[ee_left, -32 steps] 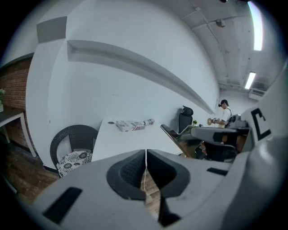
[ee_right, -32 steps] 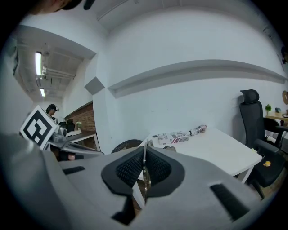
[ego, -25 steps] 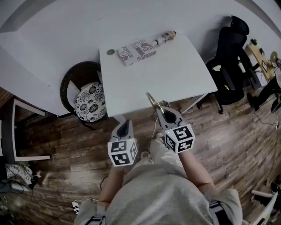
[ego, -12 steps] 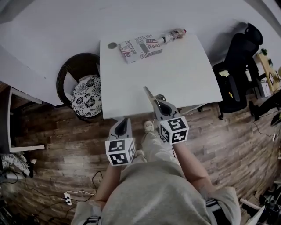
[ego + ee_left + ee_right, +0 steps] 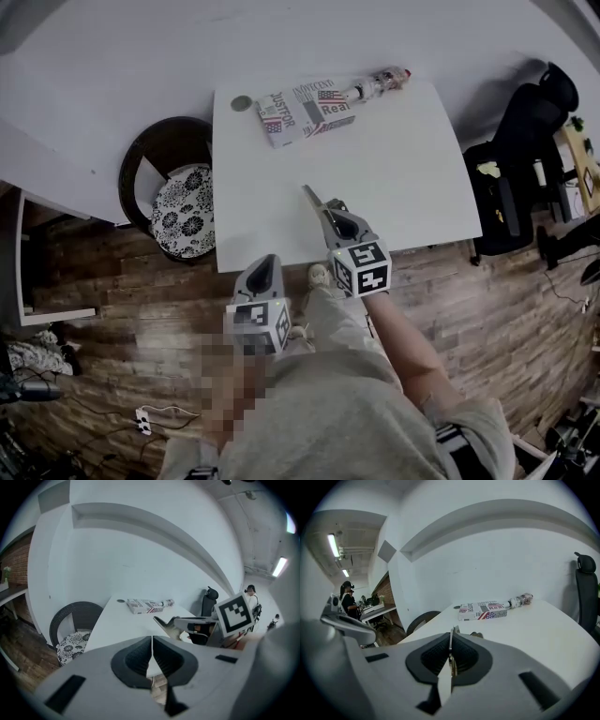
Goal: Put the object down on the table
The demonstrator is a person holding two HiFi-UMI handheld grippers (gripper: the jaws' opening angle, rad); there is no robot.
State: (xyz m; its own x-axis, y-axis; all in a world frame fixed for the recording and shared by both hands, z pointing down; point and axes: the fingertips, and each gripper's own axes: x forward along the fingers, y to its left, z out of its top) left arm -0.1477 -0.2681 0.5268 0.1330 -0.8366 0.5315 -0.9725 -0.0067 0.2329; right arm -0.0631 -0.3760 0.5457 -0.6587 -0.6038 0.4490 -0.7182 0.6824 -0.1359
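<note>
The right gripper (image 5: 333,217) is shut tight on a thin flat piece (image 5: 311,197) with a pointy tip. In the head view the piece pokes out toward the top left, just below the middle of the picture. It is over the near part of the white table (image 5: 403,178). I cannot tell if it touches the table.

The right gripper view shows the piece edge on, like a thin line squeezed between the two dark pads (image 5: 464,656). The left gripper view shows it from the side, at the middle right, so you can see its flat shape and sharp tip. It also shows the right gripper's cube (image 5: 236,613) with a black and white square.

The left gripper (image 5: 265,267) is closed with nothing in it. Its own view shows the two jaws pressed together. In the head view it is lower down, over the wood floor (image 5: 141,309), just off the table's near edge.

At the far end of the table lies a box (image 5: 305,111) with flags and letters on it. A bottle (image 5: 380,82) lies at its right end, and a small round thing (image 5: 241,103) sits to its left.

A round chair (image 5: 169,187) with a flowery cushion stands left of the table. A black chair (image 5: 530,159) is at the right.

Only the right gripper view shows a person (image 5: 347,599) far off at the left.
</note>
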